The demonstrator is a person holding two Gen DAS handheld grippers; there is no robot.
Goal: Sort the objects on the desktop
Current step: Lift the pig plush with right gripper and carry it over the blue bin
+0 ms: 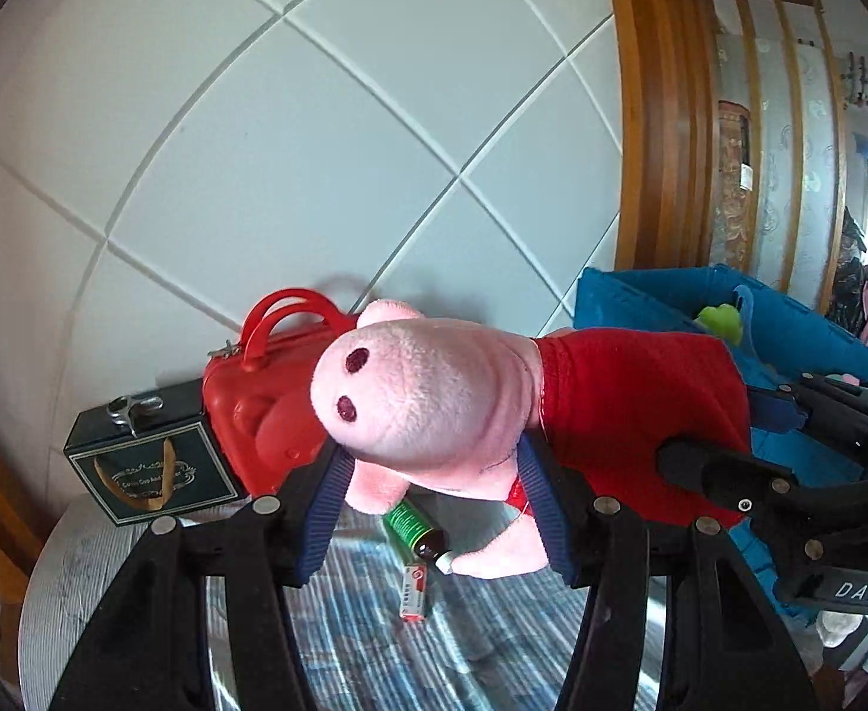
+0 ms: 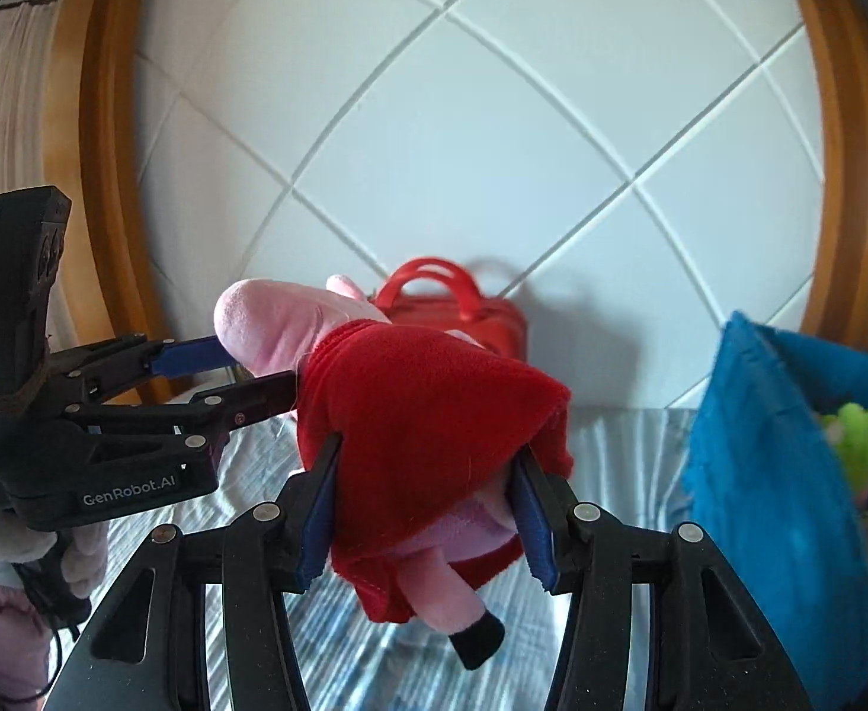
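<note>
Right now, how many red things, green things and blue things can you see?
Red: 2, plush pig's red dress, red plastic carry case
Green: 2, green bottle, lime-green soft toy
Blue: 1, blue fabric bin
Total: 5

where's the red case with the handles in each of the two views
Left wrist view: the red case stands left of centre, against the white panelled wall, partly behind the pig plush's snout.
Right wrist view: the red case sits centre, behind the plush's red dress.
Shared landmark: the blue bin, at the right of both pictures.
</note>
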